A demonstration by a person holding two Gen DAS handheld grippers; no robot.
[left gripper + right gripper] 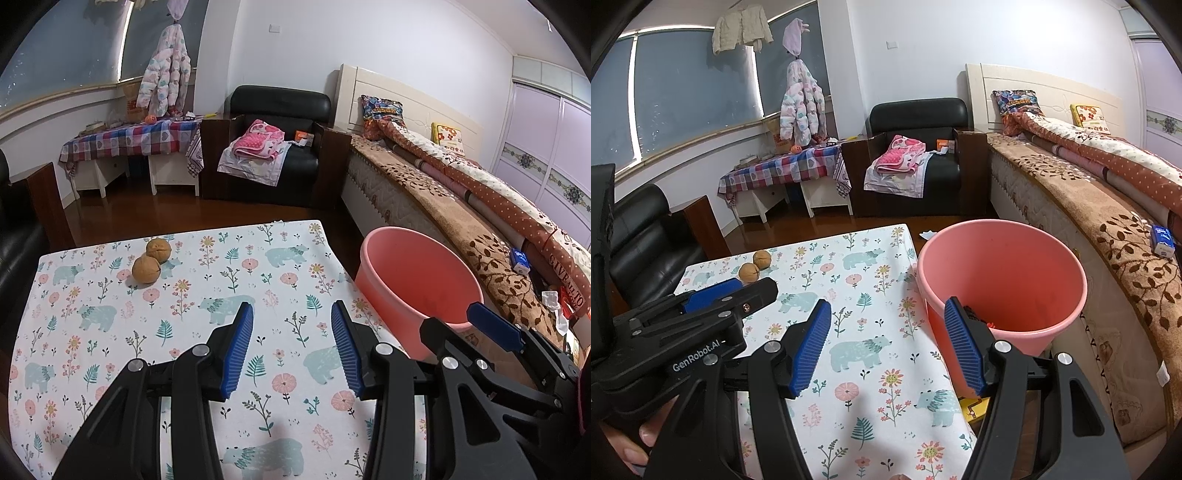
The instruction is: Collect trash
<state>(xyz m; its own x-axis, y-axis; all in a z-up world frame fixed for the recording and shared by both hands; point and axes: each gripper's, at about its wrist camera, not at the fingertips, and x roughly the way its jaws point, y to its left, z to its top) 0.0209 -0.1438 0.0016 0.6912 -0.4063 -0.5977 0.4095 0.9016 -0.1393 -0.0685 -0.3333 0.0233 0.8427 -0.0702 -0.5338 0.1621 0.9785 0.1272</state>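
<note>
I have the table (pixel 229 280) as my landmark, covered in a white cloth printed with bears and flowers. To its right runs the bed (pixel 436 192), its brown leafy blanket reaching past the table's right edge. Behind the table's far edge, across the wooden floor, a black armchair (pixel 280 107) holds folded pink cloth.

Just beside the table's right edge stands the pink bucket (pixel 1001 273), lower than the tabletop; in my right wrist view some small dark and red bits lie at its bottom, too small for me to identify.

My left tool (pixel 291 347) hangs above the table's near middle, blue pads spread wide with nothing between them. My right tool (pixel 886 347) sits over the table's right edge, also spread and empty, one finger (pixel 964 350) showing against the bucket's near rim.

Near the table's far left corner sit two walnuts (pixel 152 260), touching each other, well apart from both tools.
</note>
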